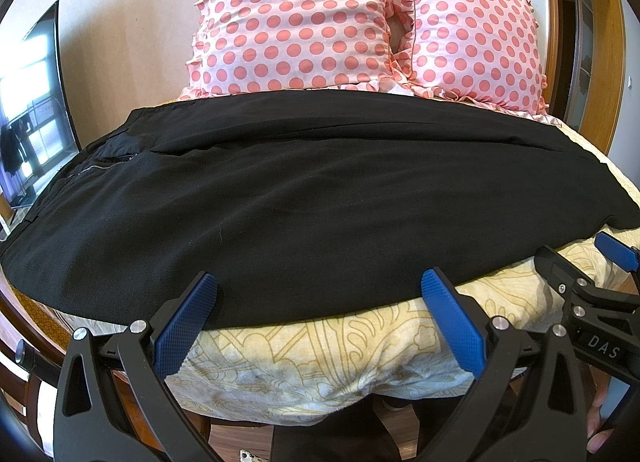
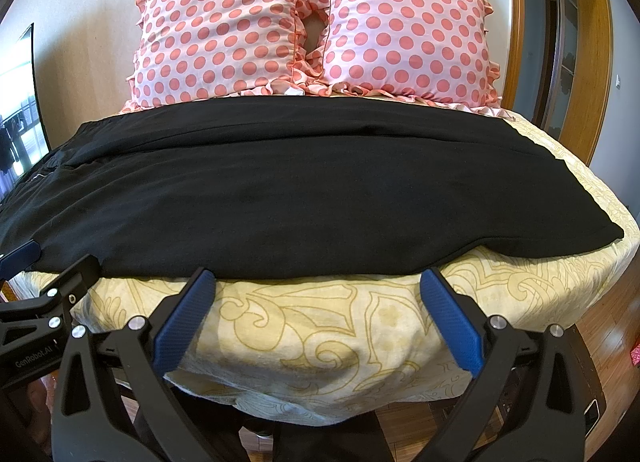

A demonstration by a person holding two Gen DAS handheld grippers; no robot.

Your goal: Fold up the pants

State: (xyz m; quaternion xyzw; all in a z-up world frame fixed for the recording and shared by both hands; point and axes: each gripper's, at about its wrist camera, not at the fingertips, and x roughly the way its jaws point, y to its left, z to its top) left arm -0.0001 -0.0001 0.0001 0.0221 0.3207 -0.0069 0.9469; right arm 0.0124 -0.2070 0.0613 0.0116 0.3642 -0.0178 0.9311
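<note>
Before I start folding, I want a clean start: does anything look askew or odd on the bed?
Nothing serious. The black pants lie flat across the bedspread, already doubled lengthwise, zipper end to the left. Their near edge overhangs the bed's front slightly. Both the left gripper and right gripper are open, holding nothing.

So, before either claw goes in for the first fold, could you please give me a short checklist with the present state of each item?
1. Left claw open: ok.
2. Right claw open: ok.
3. Pants flat on the bed, legs together: ok.
4. Near hem within reach of both claws: ok.
5. Pillows clear of the fold: not ok, they meet the far edge.
6. Waistband fully on the bed: cannot tell.
</note>
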